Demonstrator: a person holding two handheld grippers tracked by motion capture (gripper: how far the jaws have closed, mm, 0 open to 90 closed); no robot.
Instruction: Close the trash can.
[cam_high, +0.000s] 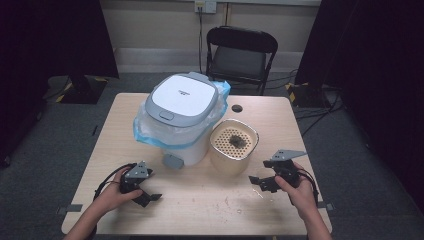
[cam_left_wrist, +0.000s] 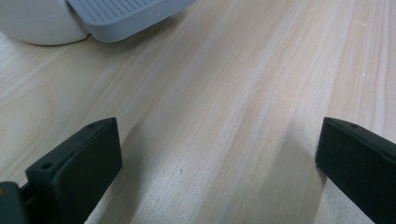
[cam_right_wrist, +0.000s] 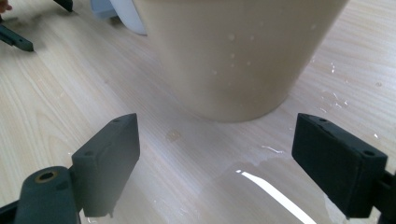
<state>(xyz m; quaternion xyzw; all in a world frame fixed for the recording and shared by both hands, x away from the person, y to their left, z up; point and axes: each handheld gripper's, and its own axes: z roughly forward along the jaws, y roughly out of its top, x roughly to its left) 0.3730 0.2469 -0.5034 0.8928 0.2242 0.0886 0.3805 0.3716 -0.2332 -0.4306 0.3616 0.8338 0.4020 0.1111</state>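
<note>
A white pedal bin with a grey-rimmed lid and a blue-edged liner stands mid-table, its grey pedal facing me. To its right sits a beige tapered pot with a perforated insert and dark debris inside. My left gripper rests low near the front left, jaws open over bare wood, the pedal just ahead. My right gripper stands open at the front right, and the beige pot is close ahead of its jaws, not between them.
Water smears and small crumbs lie on the light wooden table in front of the pot; a wet patch shines between my right jaws. A black folding chair stands behind the table. Dark curtains flank the room.
</note>
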